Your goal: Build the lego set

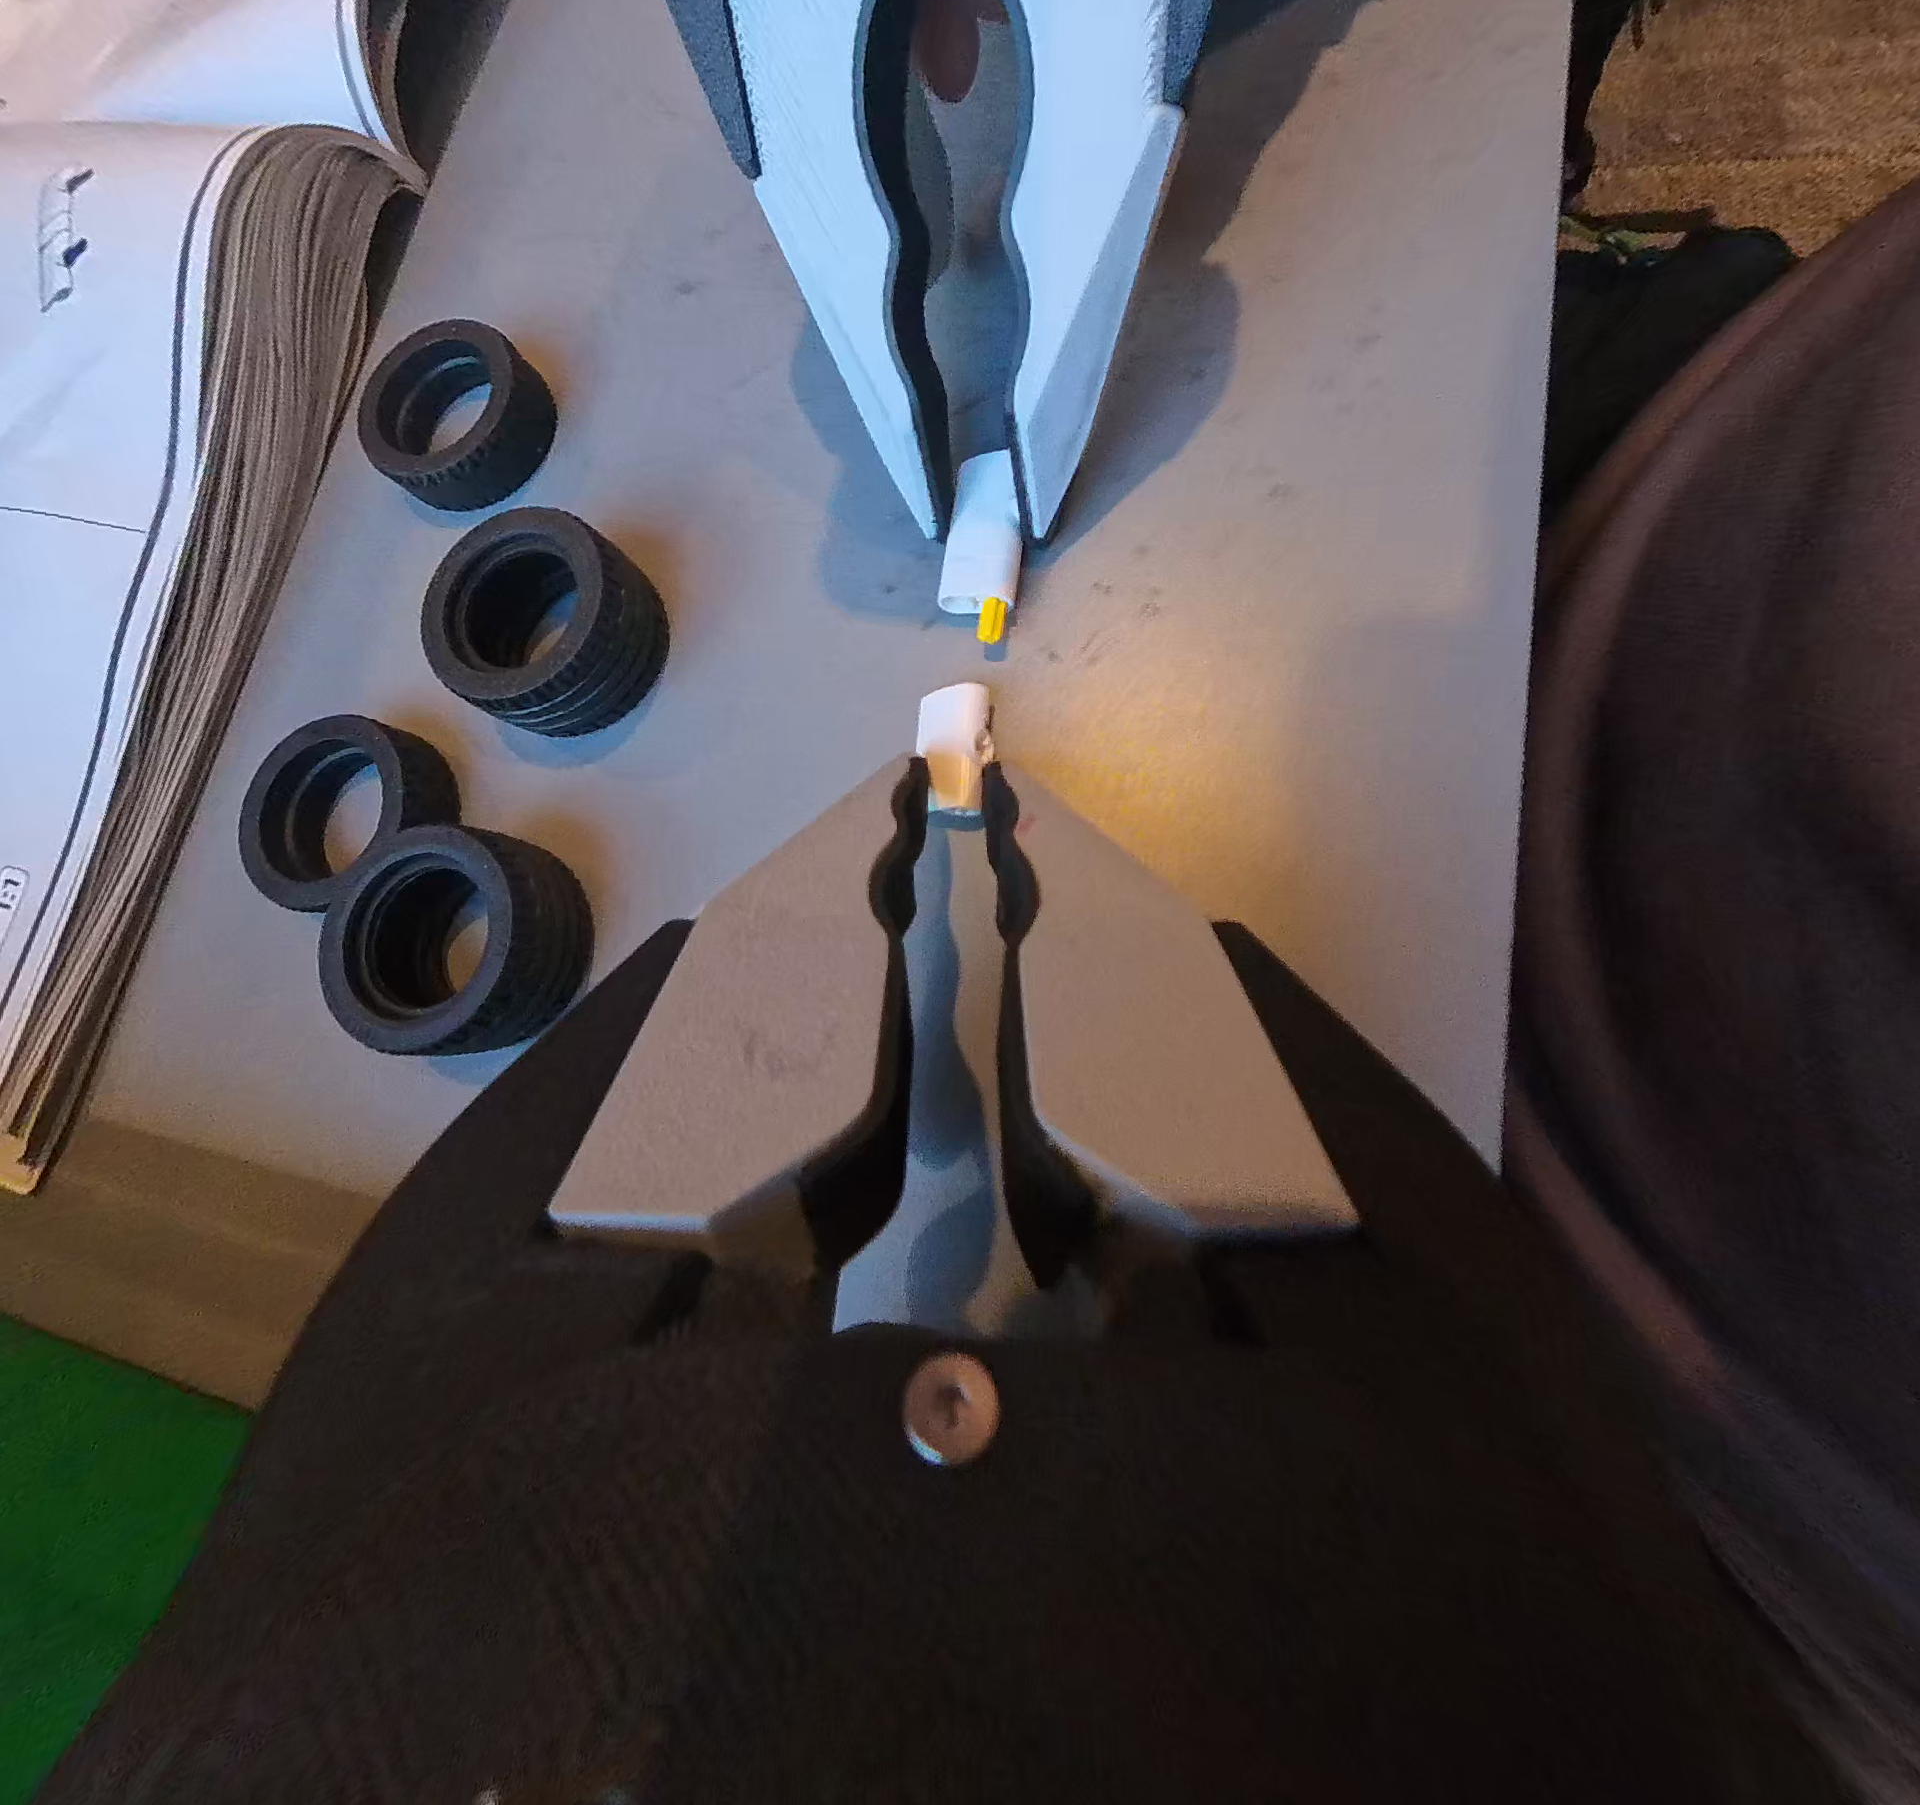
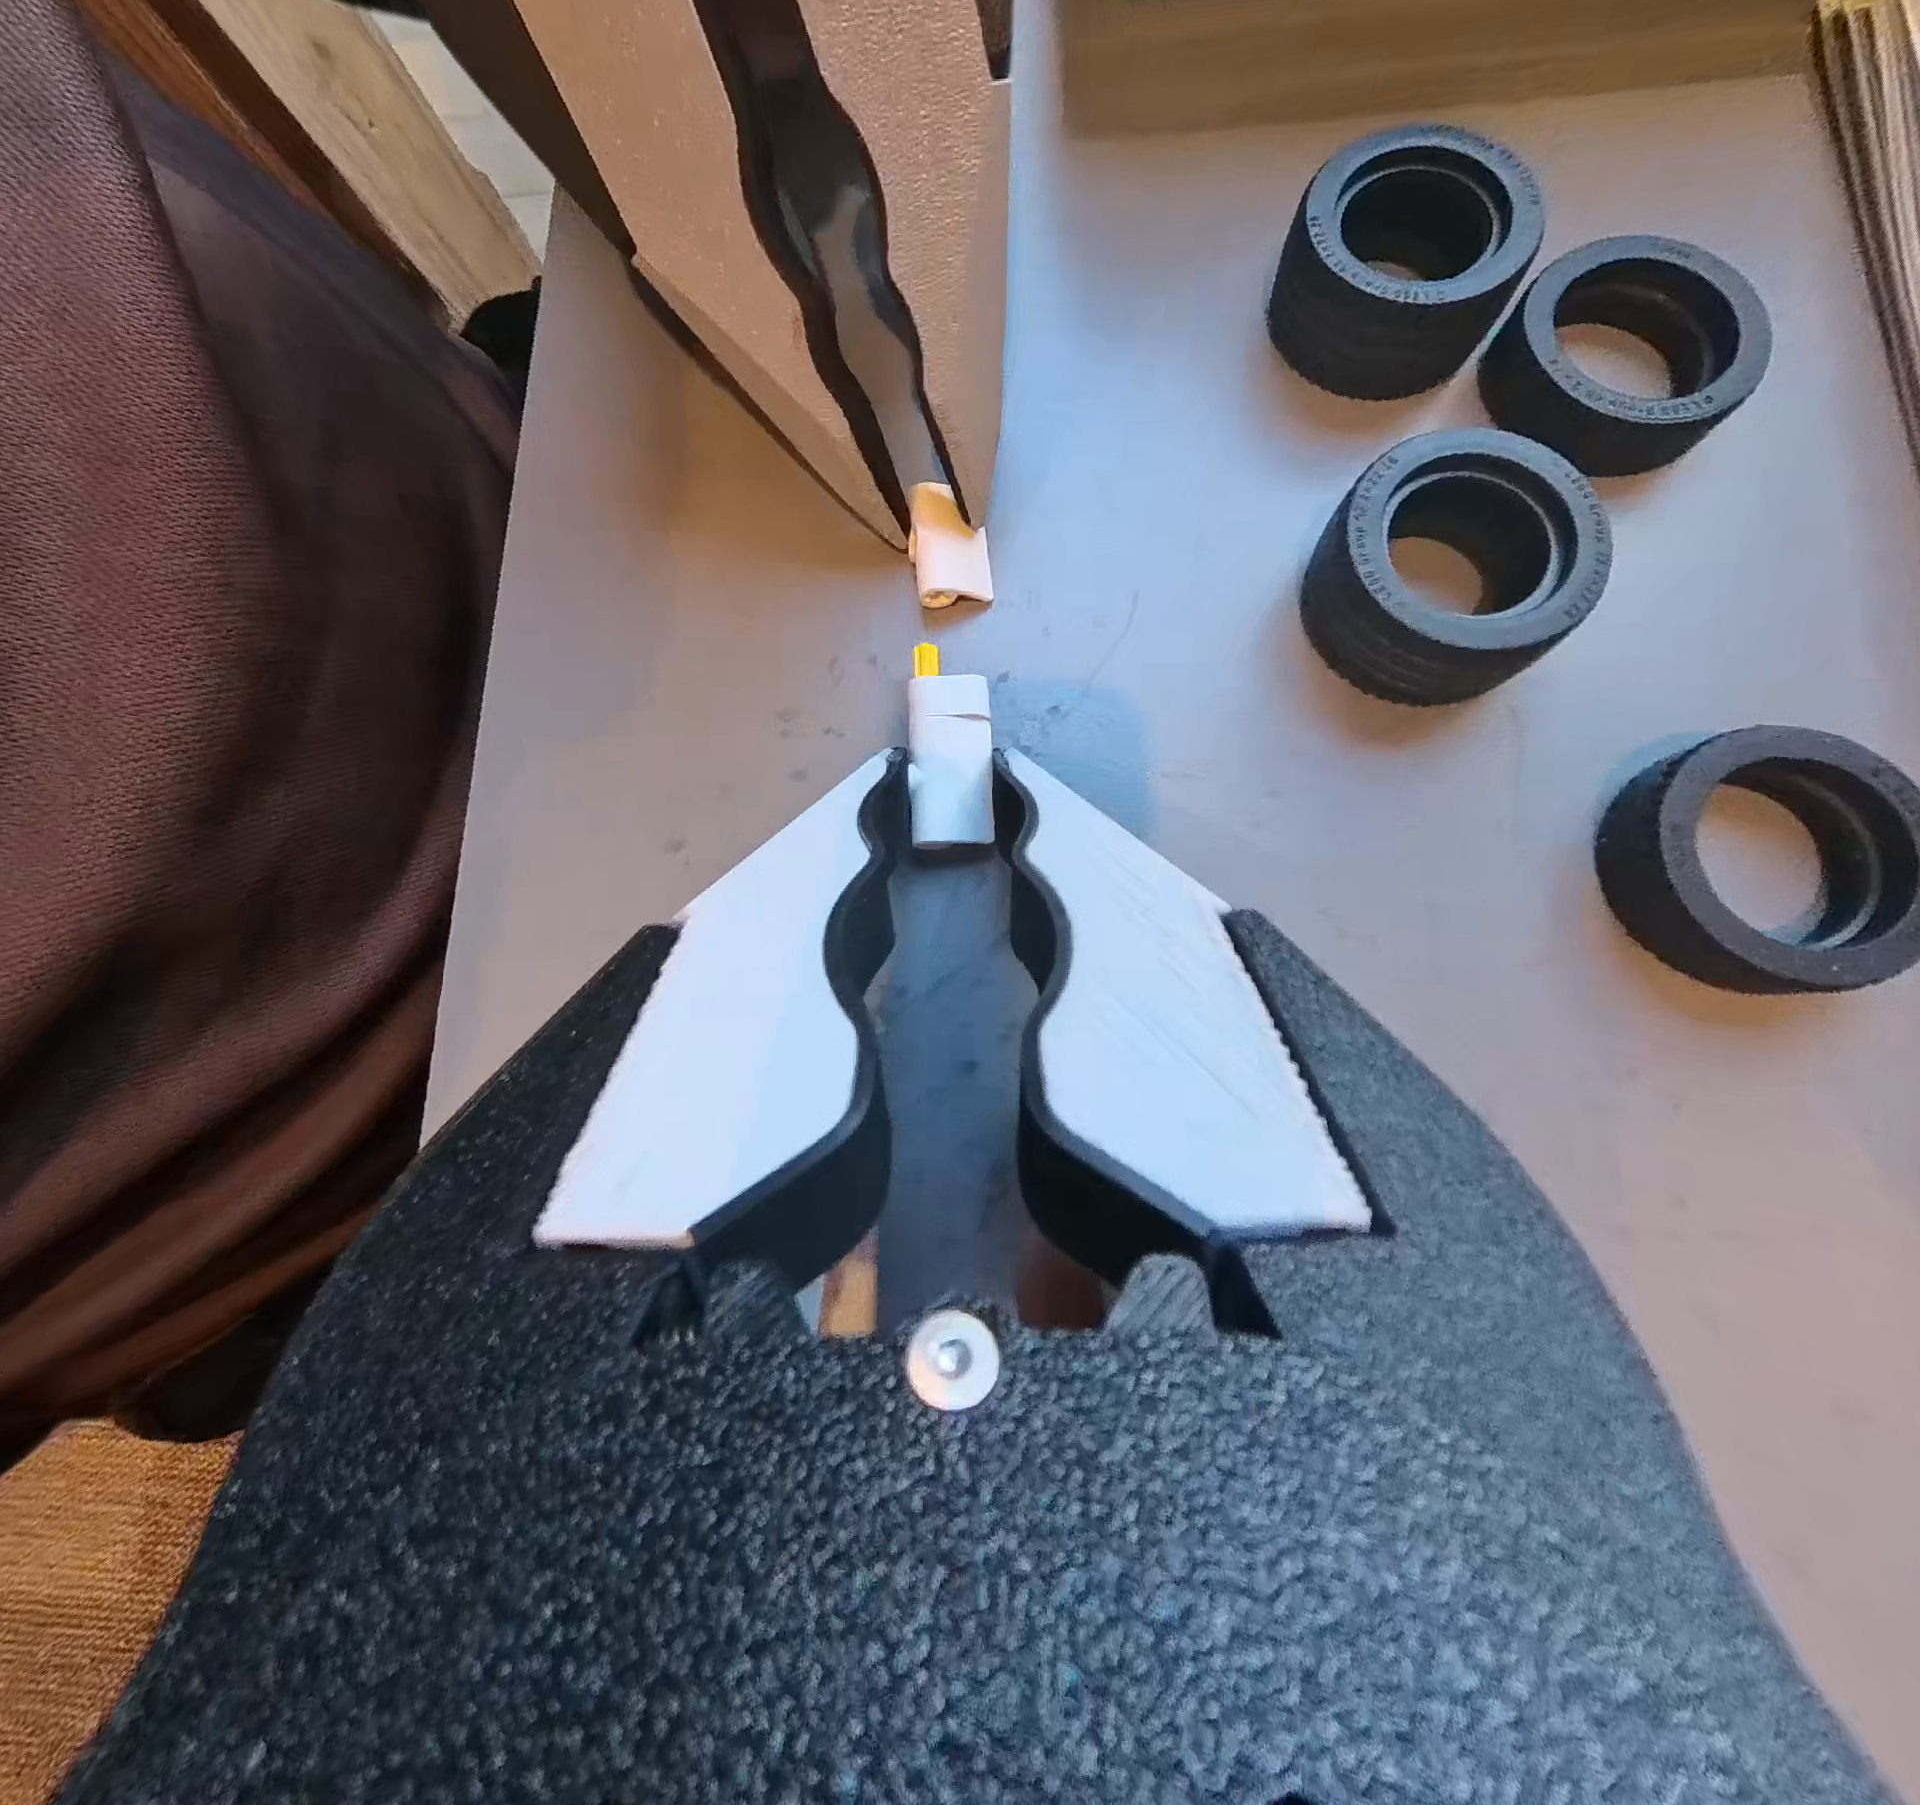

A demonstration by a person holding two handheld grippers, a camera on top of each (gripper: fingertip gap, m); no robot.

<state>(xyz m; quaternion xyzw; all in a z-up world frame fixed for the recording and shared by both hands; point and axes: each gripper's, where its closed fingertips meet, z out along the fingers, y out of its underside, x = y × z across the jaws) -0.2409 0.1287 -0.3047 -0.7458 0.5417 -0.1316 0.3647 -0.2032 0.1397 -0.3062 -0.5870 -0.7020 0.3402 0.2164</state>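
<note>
Pinching a small white connector piece (image 1: 954, 739) between its tapered, wavy-edged fingertips, the left gripper (image 1: 954, 787) points at the right gripper (image 2: 951, 791), whose matte fingers are clamped on a longer white connector (image 2: 948, 753) with a ridged yellow axle (image 2: 924, 658) protruding from its front. A small gap separates both pieces above the grey tabletop (image 1: 1299, 560). Beside the fingers stand 4 black, ribbed rubber tires (image 2: 1455, 566).

A grey table (image 2: 1455, 1236) carries four black tyres (image 2: 1439, 566) and an open booklet (image 1: 125, 508).
</note>
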